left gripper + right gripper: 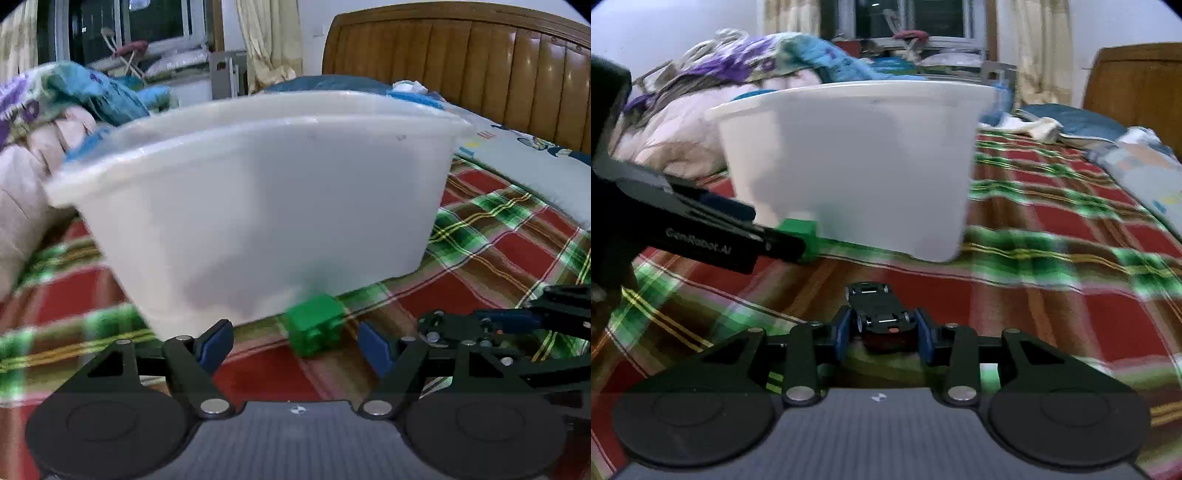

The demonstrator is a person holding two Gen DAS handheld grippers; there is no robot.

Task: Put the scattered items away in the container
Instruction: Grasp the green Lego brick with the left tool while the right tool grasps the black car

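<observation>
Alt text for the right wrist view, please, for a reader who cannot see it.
The right tool grips a small toy car upside down, wheels showing, above a red and green plaid bedspread. Ahead stands a white plastic tub; the left tool reaches a green block at its base.

A red, green and yellow plaid bedsheet (498, 258) is covering the mattress across the lower half of both wrist views. A padded wooden headboard (480, 66) is standing at 1 o'clock in the left wrist view. A heap of purple and teal bedding (757, 59) is lying at 10 o'clock in the right wrist view. Cream curtains (269, 40) are hanging at 12 o'clock beside a dark window (908, 18). A blue pillow (1082, 122) is resting at 2 o'clock.
</observation>
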